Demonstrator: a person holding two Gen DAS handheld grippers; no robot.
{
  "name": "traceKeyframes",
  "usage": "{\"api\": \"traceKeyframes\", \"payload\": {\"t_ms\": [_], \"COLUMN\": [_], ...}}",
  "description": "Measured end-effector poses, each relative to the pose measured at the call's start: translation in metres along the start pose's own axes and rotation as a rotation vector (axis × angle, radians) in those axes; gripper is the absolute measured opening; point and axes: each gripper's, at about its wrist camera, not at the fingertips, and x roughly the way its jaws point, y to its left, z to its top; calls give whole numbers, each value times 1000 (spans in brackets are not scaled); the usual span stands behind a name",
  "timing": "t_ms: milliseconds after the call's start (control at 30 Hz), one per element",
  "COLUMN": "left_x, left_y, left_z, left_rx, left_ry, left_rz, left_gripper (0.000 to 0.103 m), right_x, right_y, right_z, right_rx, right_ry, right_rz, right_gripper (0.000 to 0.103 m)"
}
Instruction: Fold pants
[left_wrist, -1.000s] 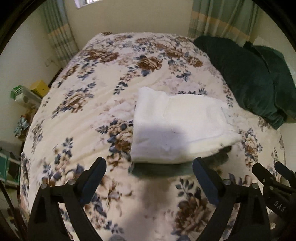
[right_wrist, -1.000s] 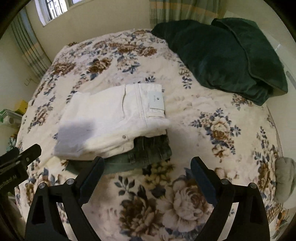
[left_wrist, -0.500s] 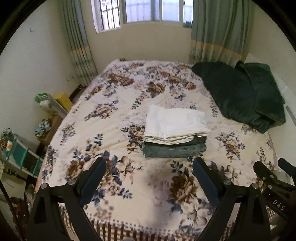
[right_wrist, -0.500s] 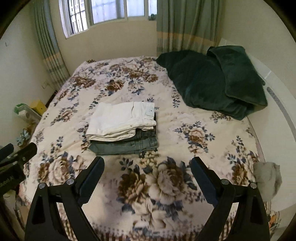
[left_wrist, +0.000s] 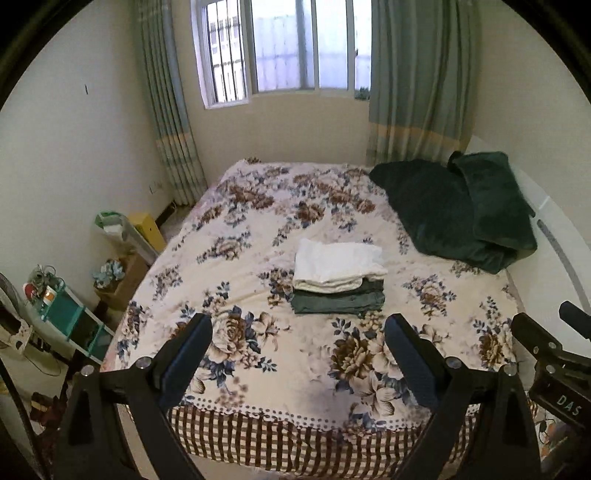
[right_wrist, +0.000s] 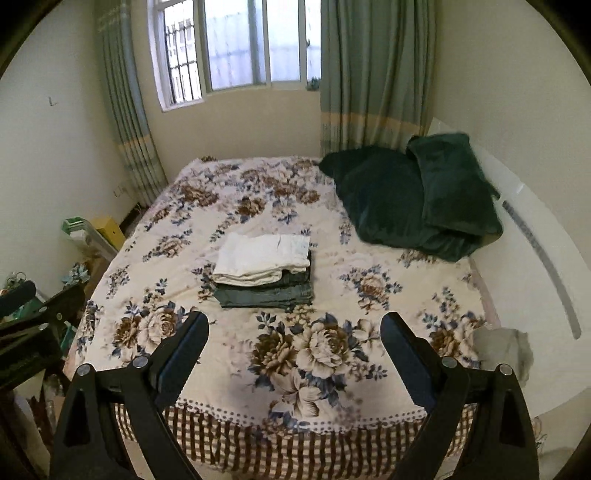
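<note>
A: Start big. We're at the foot edge of the floral-print bedspread (left_wrist: 258, 229), looking up the bed toward the window. Dark green plush blanket (left_wrist: 454, 206) is heaped at the far right corner, by the headboard side.

B: Pants?

A: Two folded pairs stacked mid-bed, a bit nearer the foot edge than the window edge. White folded cotton pants (left_wrist: 338, 264) sit on top of grey-green folded denim pants (left_wrist: 338, 301), touching and roughly flush.

B: Orientation?

A: Long axis of both runs left-right, parallel to the foot edge. In the right wrist view the white pair (right_wrist: 264, 256) shows its waistband and label patch at the right end, so the waist points toward the green blanket side and the fold toward the left edge. The lower pair (right_wrist: 266, 293) looks aligned the same way; we can't make out its waistband.

B: Grippers?

A: Left gripper (left_wrist: 295, 354) has its fingers spread wide, nothing between them. Right gripper (right_wrist: 293, 352) is the same, spread and empty. Both hang off the foot edge, well apart from the stack.

B: Step?

A: We'd call folding done: the stack is tidy and we're clear of it. If there's a next move, it's fetching another garment. The crumpled grey cloth (right_wrist: 504, 350) at the near right corner may be one; we can't tell.
</note>
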Motion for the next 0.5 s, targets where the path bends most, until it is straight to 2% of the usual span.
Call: {"api": "traceKeyframes", "payload": {"t_ms": [200,367,500], "left_x": [-42,-52,-54], "left_y": [4,14,21], "left_z": [-6,-9,-6], "left_rx": [1,-11,-26], "left_ry": [-21,-28,-43], "left_rz": [-10,-2,2], "left_gripper": [96,96,96], "right_x": [-71,-96,-98], "right_y": [6,16,24], "right_z": [6,4,5], "right_rx": [-2,-20,-22], "right_ry": [-41,-39,-38], "right_rz": [25,28,23], "right_gripper": [96,96,96]}}
